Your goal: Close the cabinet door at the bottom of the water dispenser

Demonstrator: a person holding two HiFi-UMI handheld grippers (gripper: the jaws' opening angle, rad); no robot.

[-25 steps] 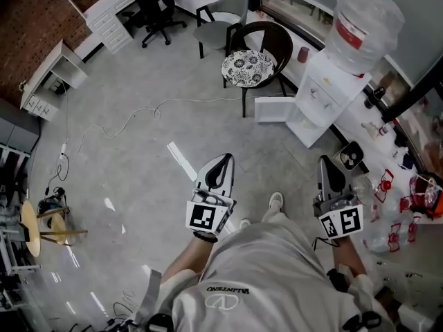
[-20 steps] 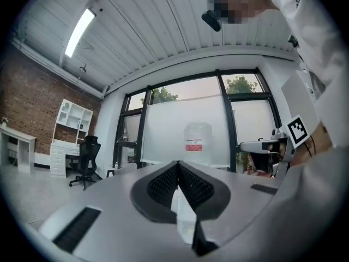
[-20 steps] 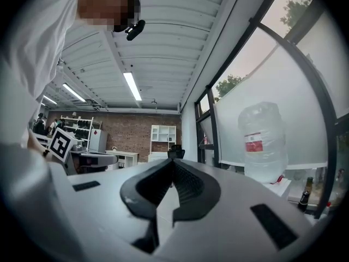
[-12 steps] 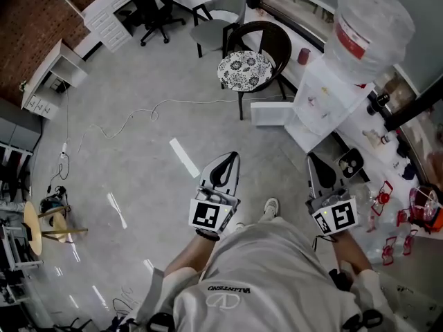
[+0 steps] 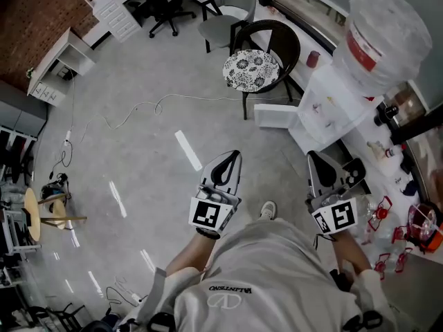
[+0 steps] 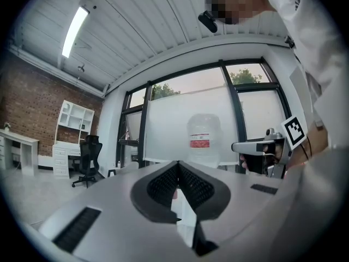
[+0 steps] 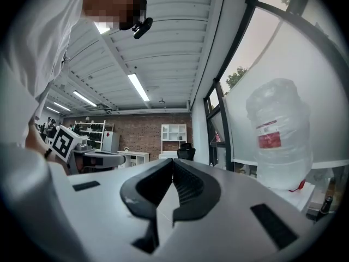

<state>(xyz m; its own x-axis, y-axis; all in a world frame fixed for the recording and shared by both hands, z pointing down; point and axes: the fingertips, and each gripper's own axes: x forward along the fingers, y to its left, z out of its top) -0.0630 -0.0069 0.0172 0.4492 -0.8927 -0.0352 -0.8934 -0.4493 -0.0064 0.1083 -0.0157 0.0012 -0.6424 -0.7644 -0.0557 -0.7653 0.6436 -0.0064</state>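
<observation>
- Closer than a second ago, the water dispenser (image 5: 329, 108) is now seen at the upper right of the head view, larger in frame, with its big bottle (image 5: 386, 33) on top. The person has been brought forward toward it across the grey floor (image 5: 138, 151).
- Just left of the dispenser, a chair (image 5: 252, 69) with a patterned cushion is seen, close to the door.
- At the dispenser's base, the cabinet door (image 5: 273, 115) is swung out to the left and is open. Nothing is touching it.
- Both the left gripper (image 5: 227, 159) and the right gripper (image 5: 316, 163) are held level in front of the body. The right one has been brought nearer to the dispenser's base, though clear floor is still seen between them.
- On both grippers the jaws are pressed fully together, pad against pad, and nothing is held between them.
- The approach is judged to be under way, with the closing itself not begun. The door is still to be reached and pushed back against the dispenser body, and closed jaws could serve as a blunt pushing tip for that.
</observation>
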